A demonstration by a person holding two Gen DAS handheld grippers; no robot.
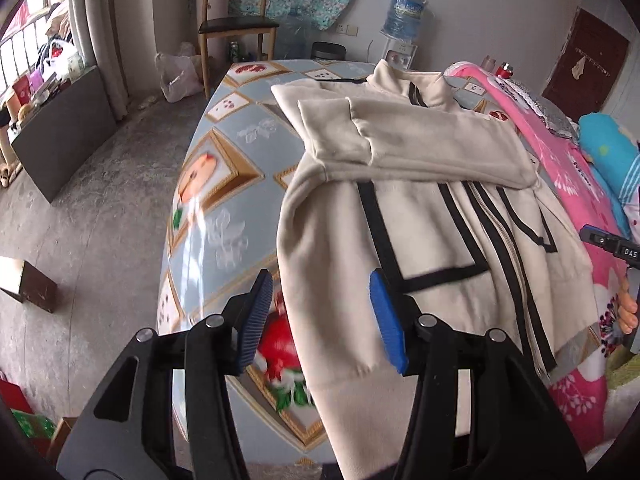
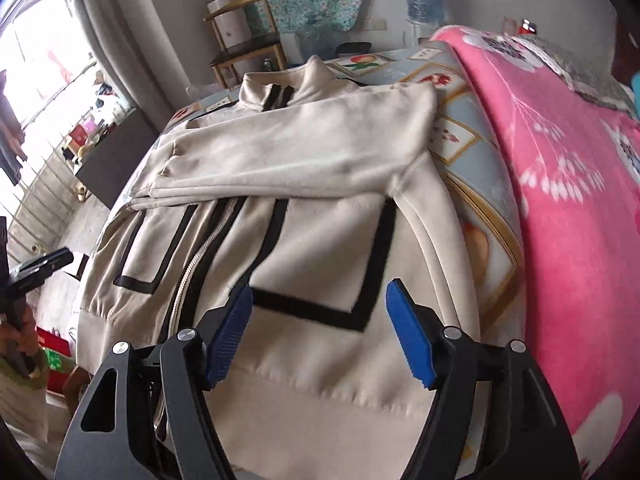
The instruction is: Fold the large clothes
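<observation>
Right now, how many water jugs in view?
2. One blue water jug sits upside down on the dispenser by the back wall. A second, clear jug stands on the floor right of the chair. The table may hide others.

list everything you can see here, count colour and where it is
jacket: one, cream with black stripes and a zip, flat on the table, both sleeves folded across the chest
table: one, pale blue cloth with framed fruit pictures, under the jacket
blanket: one, pink with white flowers, along the table's far side from the window
chair: one, wood with dark seat, by the back wall
water bottle: one, blue, on a dispenser at the back wall
left hand-held gripper: one, black with blue pads, open above the jacket's hem edge
right hand-held gripper: one, black with blue pads, open above the jacket's lower front
</observation>
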